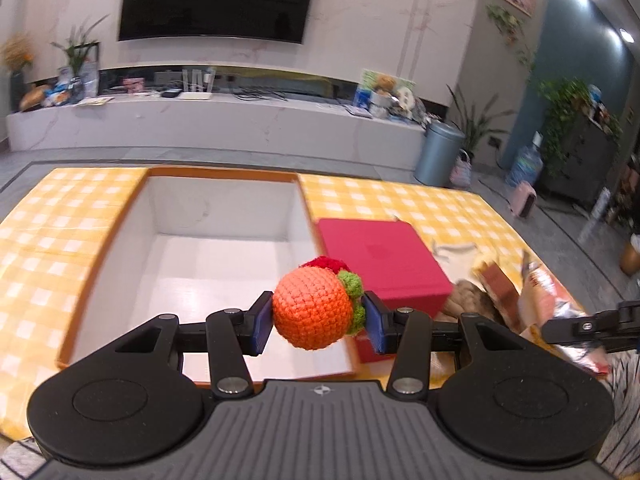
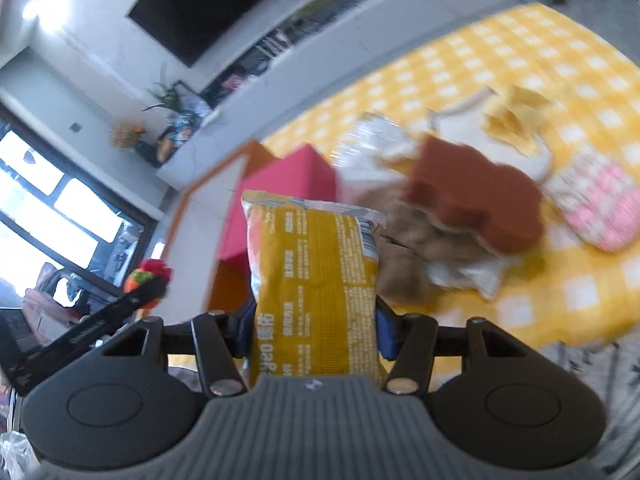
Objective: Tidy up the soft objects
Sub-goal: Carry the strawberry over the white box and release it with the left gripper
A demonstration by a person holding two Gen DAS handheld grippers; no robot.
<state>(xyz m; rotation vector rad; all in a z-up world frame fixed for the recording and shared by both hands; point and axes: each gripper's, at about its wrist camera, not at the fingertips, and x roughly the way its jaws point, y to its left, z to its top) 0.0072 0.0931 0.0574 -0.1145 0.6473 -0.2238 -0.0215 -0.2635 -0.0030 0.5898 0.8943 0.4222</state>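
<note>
While both grippers carry loads, you are mid-transfer toward the box.
Left gripper (image 1: 318,322) clamps a round crocheted orange ball (image 1: 312,308) just above the white-lined open box (image 1: 224,248); right gripper (image 2: 316,328) pinches a crinkly yellow snack packet (image 2: 314,280) over the pile (image 2: 452,224) on the checked bench (image 1: 440,204). Next, I judge: lower, then release inside.

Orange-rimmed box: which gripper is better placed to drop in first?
Left. The left gripper holds the crochet ball right over the open box; the right gripper, gripping the yellow packet, sits off to the side.
</note>
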